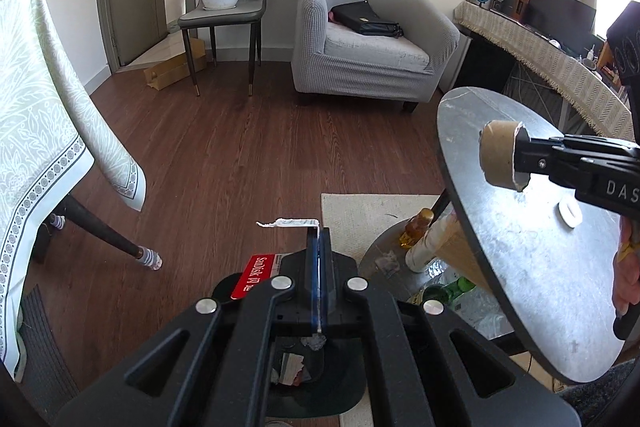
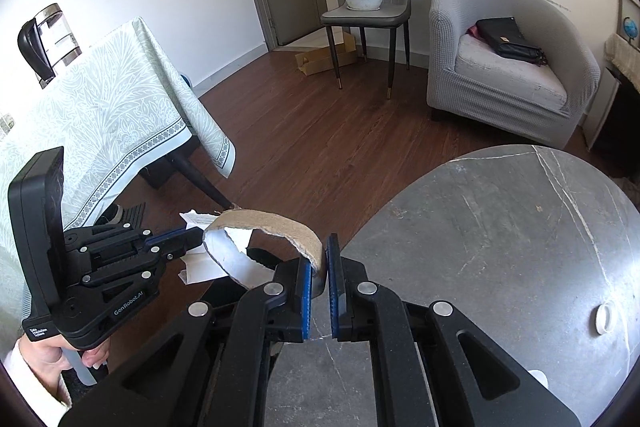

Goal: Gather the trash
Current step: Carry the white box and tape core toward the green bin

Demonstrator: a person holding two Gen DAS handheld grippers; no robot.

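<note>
1. The left tongs (image 1: 319,239) are clamped on one white paper scrap (image 1: 289,223), above a black bin (image 1: 320,399) holding bits of trash on the floor.
2. The right tongs (image 2: 320,267) are clamped on one torn cardboard tube (image 2: 264,227), held over the edge of the round grey table (image 2: 520,227).
3. One white cap (image 2: 603,317) lies on that table, to the right.
4. A cloth-covered table (image 2: 120,107) stands at left; one armchair (image 2: 500,67) stands beyond.

The round grey table (image 2: 500,247) is the landmark: its top is bare but for a white cap (image 2: 603,318) near its edge. Left of it lies open wooden floor (image 1: 240,155). Past that floor the clothed table (image 2: 100,119) blocks the way.
</note>
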